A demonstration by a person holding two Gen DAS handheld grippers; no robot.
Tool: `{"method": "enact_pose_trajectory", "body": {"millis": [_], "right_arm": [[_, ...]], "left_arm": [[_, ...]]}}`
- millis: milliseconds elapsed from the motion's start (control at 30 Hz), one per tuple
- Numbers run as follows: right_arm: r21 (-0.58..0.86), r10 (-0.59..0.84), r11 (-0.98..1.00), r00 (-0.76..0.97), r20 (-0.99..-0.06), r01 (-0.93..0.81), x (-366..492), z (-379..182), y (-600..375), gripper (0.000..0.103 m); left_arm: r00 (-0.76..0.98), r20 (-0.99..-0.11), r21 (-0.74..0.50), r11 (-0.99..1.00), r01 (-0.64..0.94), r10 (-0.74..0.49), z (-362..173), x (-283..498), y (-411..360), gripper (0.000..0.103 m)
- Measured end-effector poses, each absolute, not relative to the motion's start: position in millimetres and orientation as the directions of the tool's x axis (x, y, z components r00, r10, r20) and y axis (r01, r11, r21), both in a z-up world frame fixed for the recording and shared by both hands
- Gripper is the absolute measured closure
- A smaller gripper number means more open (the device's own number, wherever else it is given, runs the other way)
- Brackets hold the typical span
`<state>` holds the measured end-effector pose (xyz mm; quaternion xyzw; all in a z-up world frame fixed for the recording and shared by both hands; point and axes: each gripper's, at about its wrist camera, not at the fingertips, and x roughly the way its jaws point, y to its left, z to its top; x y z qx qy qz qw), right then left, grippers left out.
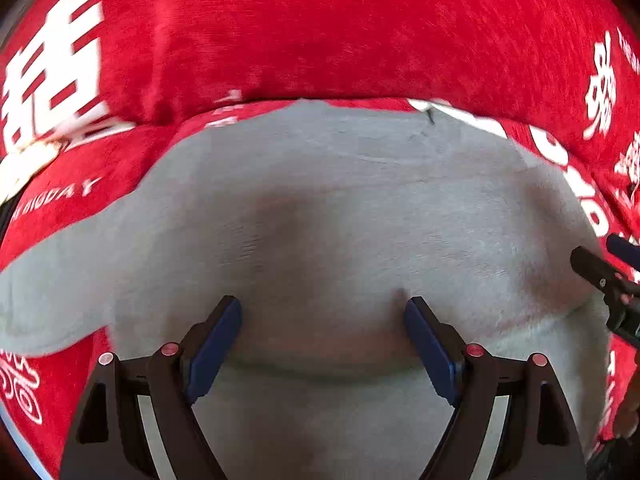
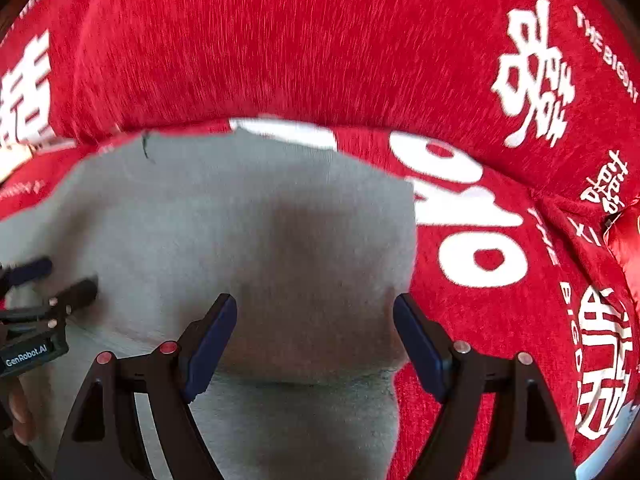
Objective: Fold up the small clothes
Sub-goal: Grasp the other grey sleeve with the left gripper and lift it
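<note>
1. Left wrist: my left gripper (image 1: 322, 312) is spread wide, holding nothing, over the soft pale grey garment (image 1: 320, 208). Red cloth with white lettering (image 1: 320, 32) borders its far edge.
2. Right wrist: my right gripper (image 2: 314, 310) gapes wide and empty at the garment's right edge (image 2: 412, 240), with bare cloth to the right.

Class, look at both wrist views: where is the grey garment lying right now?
The grey garment lies flat on the red printed cloth, filling the lower centre of both views, beneath the open left gripper and right gripper.
</note>
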<state>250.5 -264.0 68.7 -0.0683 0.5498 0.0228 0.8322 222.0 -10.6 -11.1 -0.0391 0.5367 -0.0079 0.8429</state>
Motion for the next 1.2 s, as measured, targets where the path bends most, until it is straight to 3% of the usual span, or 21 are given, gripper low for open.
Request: {"method": "enact_pose_trajectory", "body": {"millis": [133, 267, 367, 467, 567, 700, 833, 867, 900, 1033, 1200], "right_arm": [[-0.041, 0.011, 0.991, 0.379, -0.925, -0.129, 254.2, 67.6, -238.8, 0.02], [-0.003, 0.066, 0.973, 0.289, -0.955, -0.232, 251.8, 40.4, -181.3, 0.02], [-0.045, 0.058, 0.952, 0.323, -0.945, -0.302, 237.7, 42.8, -147.9, 0.02], [-0.001, 0.112, 0.941, 0.315, -0.943, -0.338, 230.8, 52.0, -136.6, 0.02], [-0.036, 0.089, 0.936, 0.335, -0.938, -0.349, 224.3, 58.2, -133.0, 0.02], [-0.042, 0.079, 0.938, 0.331, -0.94, -0.344, 226.7, 63.1, -128.8, 0.02], [-0.047, 0.08, 0.935, 0.337, -0.938, -0.351, 222.6, 70.1, -116.6, 0.02], [-0.046, 0.082, 0.934, 0.338, -0.937, -0.353, 222.4, 72.2, -114.8, 0.02], [-0.044, 0.085, 0.934, 0.34, -0.936, -0.356, 221.9, 74.5, -112.5, 0.02], [-0.029, 0.108, 0.929, 0.344, -0.933, -0.37, 230.6, 81.2, -95.7, 0.02], [-0.029, 0.108, 0.913, 0.309, -0.945, -0.408, 255.2, 60.7, -51.6, 0.02]], "left_arm": [[0.454, -0.89, -0.149, 0.973, -0.177, -0.054, -0.2, 204.1, 53.0, 0.018], [0.461, -0.887, -0.224, 0.869, -0.442, 0.006, -2.2, 172.1, 157.2, 0.018], [0.469, -0.88, -0.265, 0.735, -0.624, 0.081, -6.6, 133.9, 249.3, 0.018], [0.508, -0.859, -0.398, 0.531, -0.748, 0.071, -18.6, 90.3, 337.9, 0.018], [0.598, -0.801, -0.537, 0.39, -0.748, 0.043, -35.0, 64.2, 382.2, 0.018], [0.685, -0.728, -0.645, 0.368, -0.67, -0.028, -40.0, 79.5, 401.3, 0.018], [0.705, -0.709, -0.658, 0.362, -0.66, -0.004, -40.8, 100.8, 413.3, 0.02], [0.702, -0.712, -0.653, 0.366, -0.663, 0.001, -40.9, 104.6, 416.4, 0.044], [0.694, -0.72, -0.645, 0.389, -0.657, -0.021, -41.5, 110.0, 416.1, 0.09], [0.65, -0.759, -0.552, 0.494, -0.672, 0.036, -27.8, 107.7, 409.3, 0.094], [0.707, -0.702, -0.554, 0.559, -0.617, 0.085, 3.0, 89.6, 399.5, 0.094]]}}
